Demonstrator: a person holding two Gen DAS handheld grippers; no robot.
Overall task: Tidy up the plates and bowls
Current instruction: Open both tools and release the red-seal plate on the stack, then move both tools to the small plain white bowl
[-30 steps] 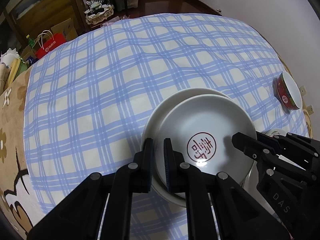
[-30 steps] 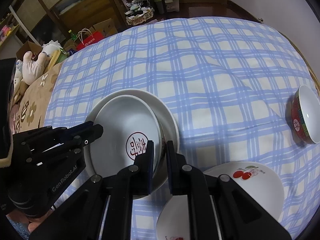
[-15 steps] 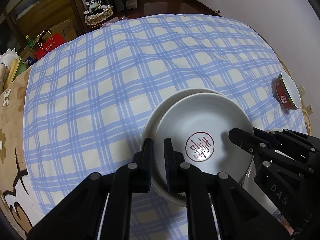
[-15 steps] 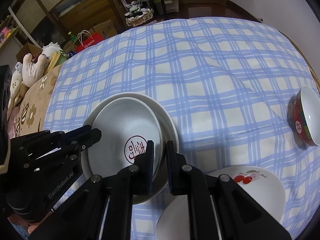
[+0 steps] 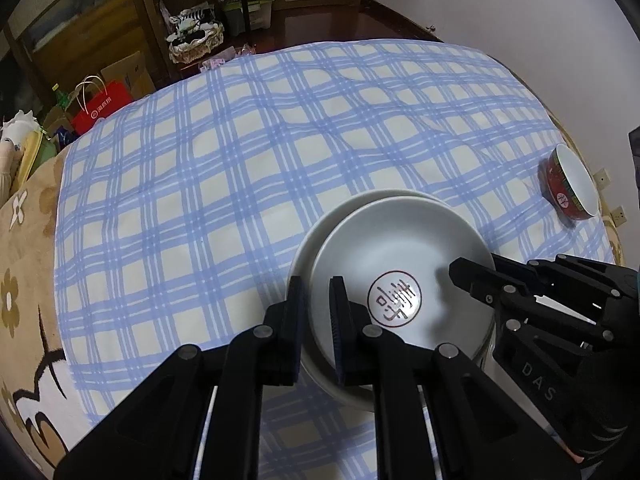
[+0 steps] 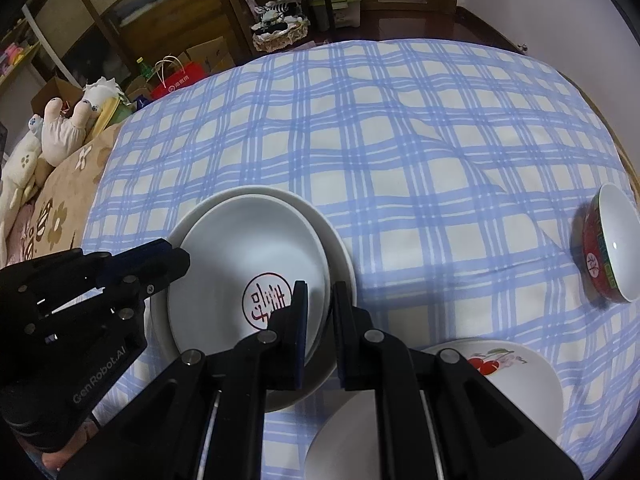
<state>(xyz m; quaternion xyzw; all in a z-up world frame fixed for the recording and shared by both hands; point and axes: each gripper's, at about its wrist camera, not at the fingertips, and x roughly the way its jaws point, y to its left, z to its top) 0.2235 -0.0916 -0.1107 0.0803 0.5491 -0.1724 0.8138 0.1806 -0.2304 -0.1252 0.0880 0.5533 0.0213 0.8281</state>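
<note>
In the left wrist view, a white plate with a red round seal mark (image 5: 400, 280) lies inside a larger white plate (image 5: 320, 228) on the blue checked cloth (image 5: 240, 160). It sits a little off centre toward the right, so a crescent of the lower one shows on the left. The left gripper (image 5: 316, 312) has its fingers nearly closed on the left rim of the upper plate. The right gripper (image 5: 472, 276) reaches the opposite rim. A red bowl (image 5: 568, 188), white inside, stands far right near the cloth's edge. In the right wrist view, the right gripper (image 6: 320, 316) clamps the right rim of the seal plate (image 6: 248, 256), fingers almost closed. The left gripper (image 6: 176, 264) touches the far rim. A cherry-painted plate (image 6: 516, 376) lies near, partly over another white plate (image 6: 352, 432); the red bowl (image 6: 608, 248) is empty.
</note>
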